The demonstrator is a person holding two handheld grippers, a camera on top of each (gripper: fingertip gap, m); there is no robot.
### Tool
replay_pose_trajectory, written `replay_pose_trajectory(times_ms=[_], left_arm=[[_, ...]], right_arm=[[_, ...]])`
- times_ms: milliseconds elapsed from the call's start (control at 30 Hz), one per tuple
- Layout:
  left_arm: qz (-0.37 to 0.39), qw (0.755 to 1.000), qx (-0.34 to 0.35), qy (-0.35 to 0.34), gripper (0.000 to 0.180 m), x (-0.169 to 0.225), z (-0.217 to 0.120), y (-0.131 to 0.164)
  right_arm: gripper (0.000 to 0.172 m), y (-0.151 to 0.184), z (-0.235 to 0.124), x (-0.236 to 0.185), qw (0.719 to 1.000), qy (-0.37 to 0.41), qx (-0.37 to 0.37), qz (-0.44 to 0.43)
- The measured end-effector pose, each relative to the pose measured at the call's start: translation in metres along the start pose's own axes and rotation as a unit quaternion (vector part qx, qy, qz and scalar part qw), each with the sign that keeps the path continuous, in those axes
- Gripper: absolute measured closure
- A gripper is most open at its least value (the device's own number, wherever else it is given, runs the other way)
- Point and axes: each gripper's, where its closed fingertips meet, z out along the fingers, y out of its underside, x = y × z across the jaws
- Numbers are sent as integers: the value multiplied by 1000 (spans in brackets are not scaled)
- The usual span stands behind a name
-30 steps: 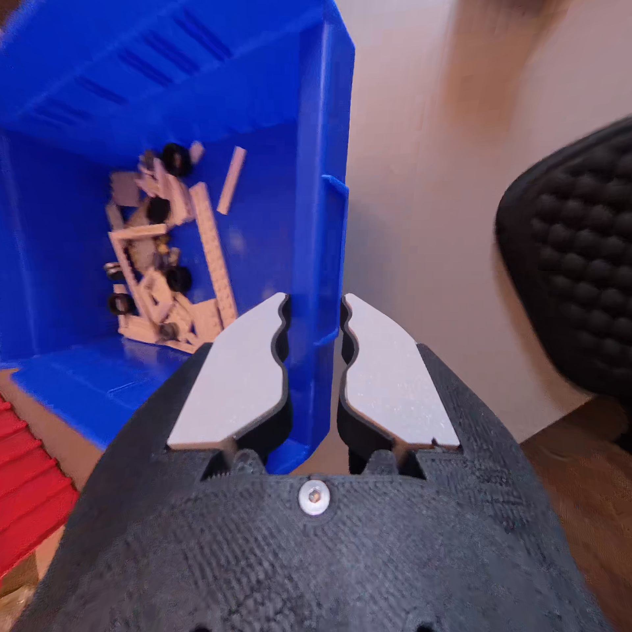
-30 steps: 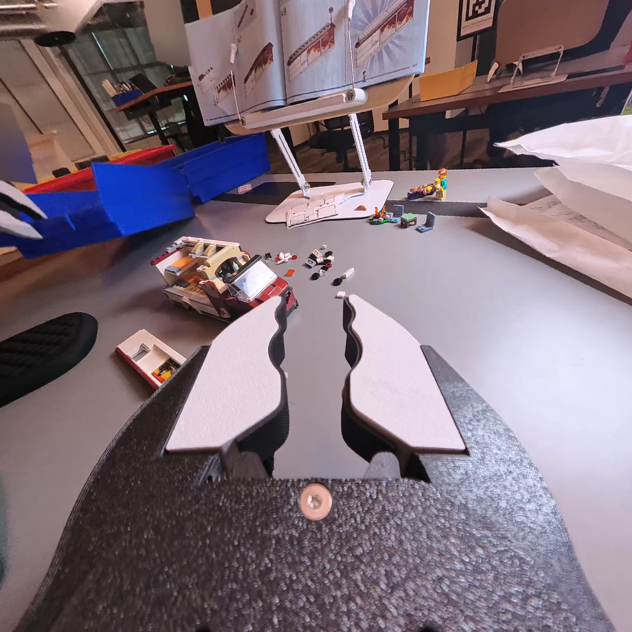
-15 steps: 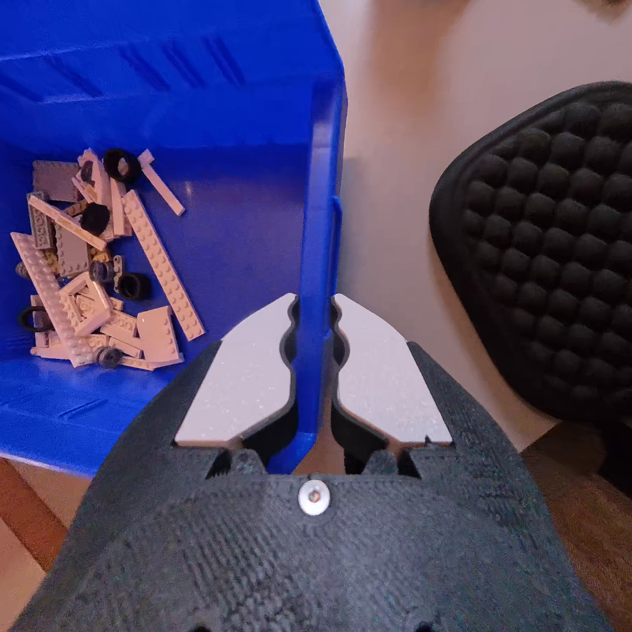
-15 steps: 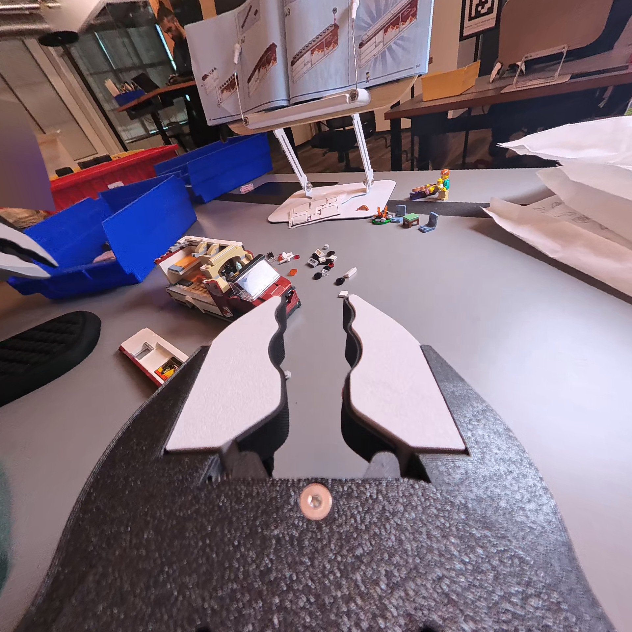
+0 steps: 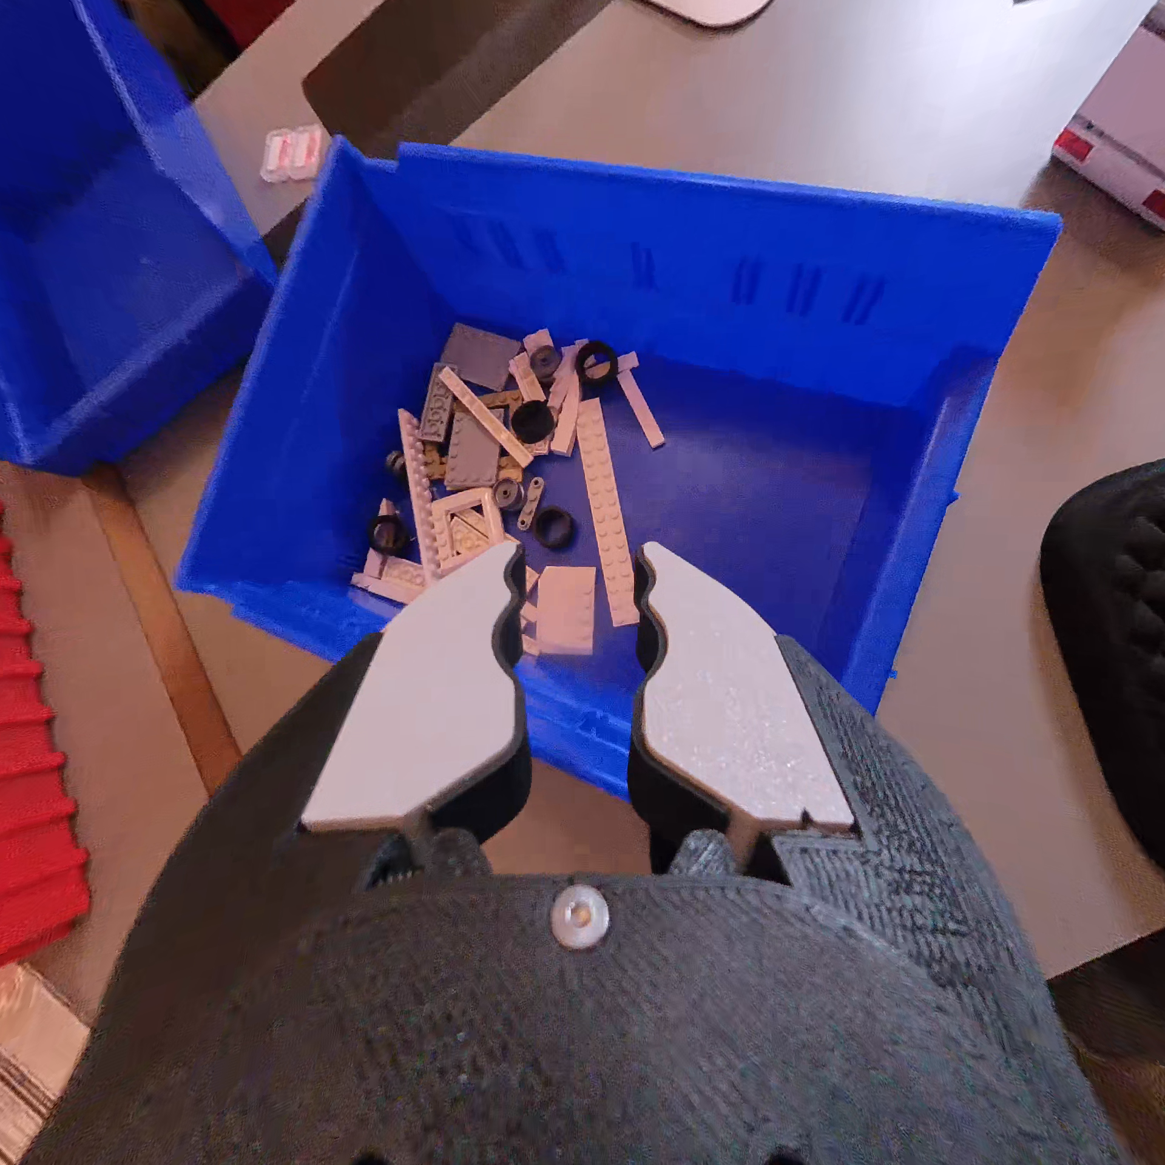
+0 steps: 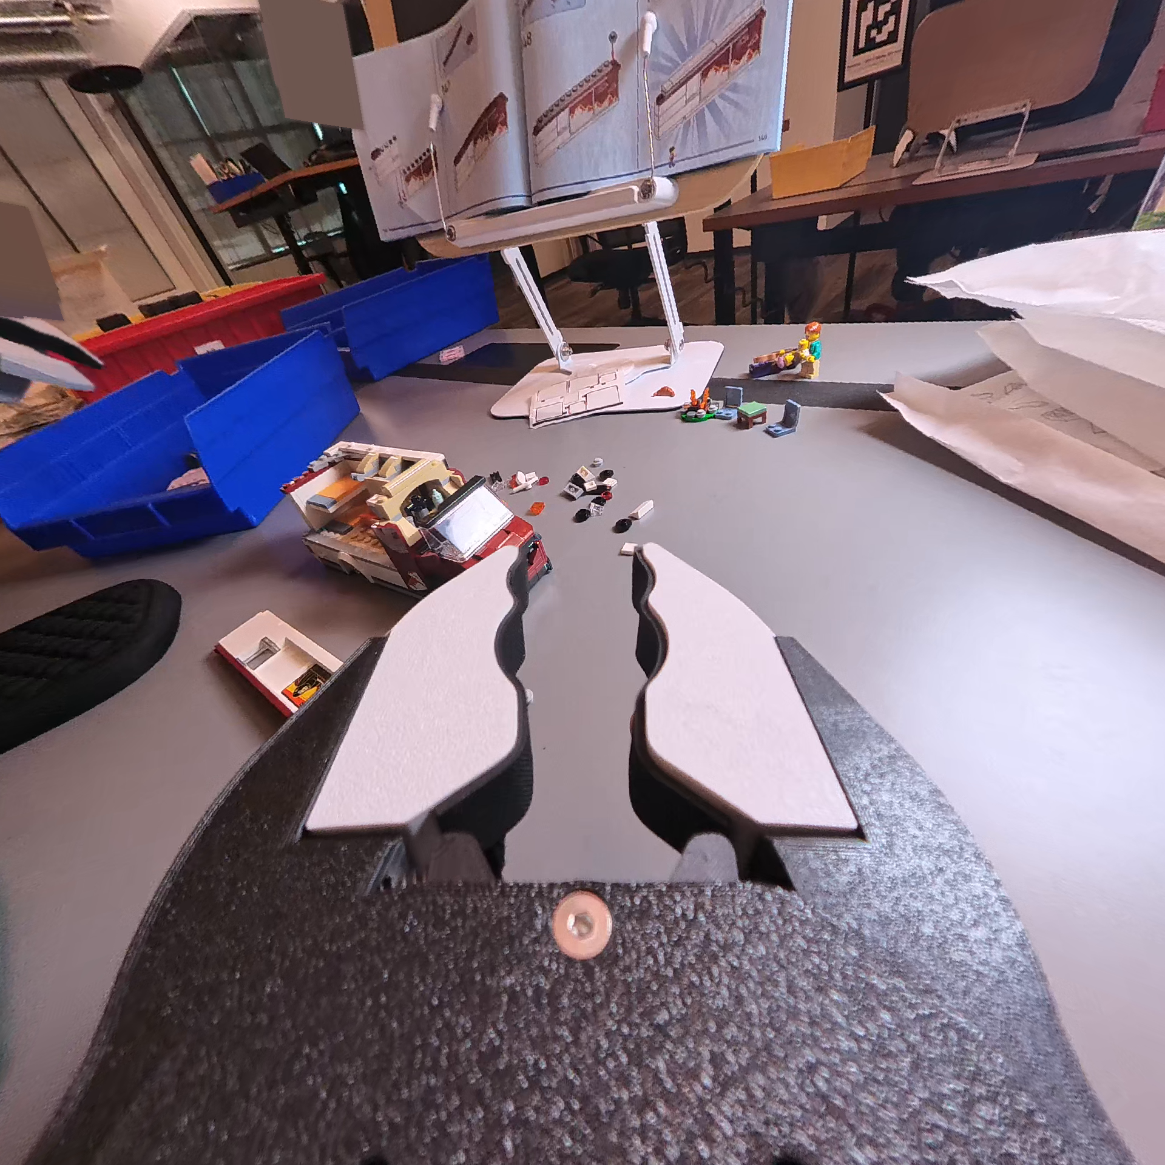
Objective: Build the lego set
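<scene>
**Left gripper over the parts bin, right gripper idle above the table**

The open-topped blue plastic bin (image 5: 630, 208) sits on the grey table (image 6: 851, 630), a loose heap of tan and grey toy bricks, plates and small black tyres (image 5: 504, 454) lying in its left half. The bin looks stiff and light; its thin upright walls are probably the best place to pinch, while the small smooth bricks would likely be slippery and easy to scatter.

The left gripper (image 5: 577, 589) hovers over the bin's near wall, jaws parted with nothing between them; bricks show through the gap from below.

The right gripper (image 6: 577, 586) hangs above bare table, jaws likewise parted and empty. Just beyond its left fingertip stands a part-built dark red and cream toy-brick van (image 6: 416, 523), fragile-looking. Small loose pieces (image 6: 592, 488) are scattered past it. A white and red roof panel (image 6: 277, 662) lies near left, beside a black textured pad (image 6: 75, 649). An open instruction booklet on a white stand (image 6: 567, 113) rises behind.
</scene>
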Motion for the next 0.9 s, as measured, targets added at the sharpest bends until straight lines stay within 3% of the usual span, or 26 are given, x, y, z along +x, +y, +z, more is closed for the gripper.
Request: replay_pose_trajectory(times_ms=[200,467,667,800,900], left_arm=[[59,991,-92,75,144,22,56,-8],[84,955,-239,155,134,51,105,22],[79,945,-274,159,137,55,119,38],[78,950,-257,162,164,56,122,34],[87,948,-249,176,170,63,121,32]], right_arm=[[141,1,-1,-5,1000,-1,-2,-15],[141,2,-3,-5,1000,-6,-2,-21],[141,5,-2,-2,1000,-12,-6,-11],[141,8,-1,-2,1000,-16,-10,-7],[141,8,-1,-1,1000,-16,-10,-5]])
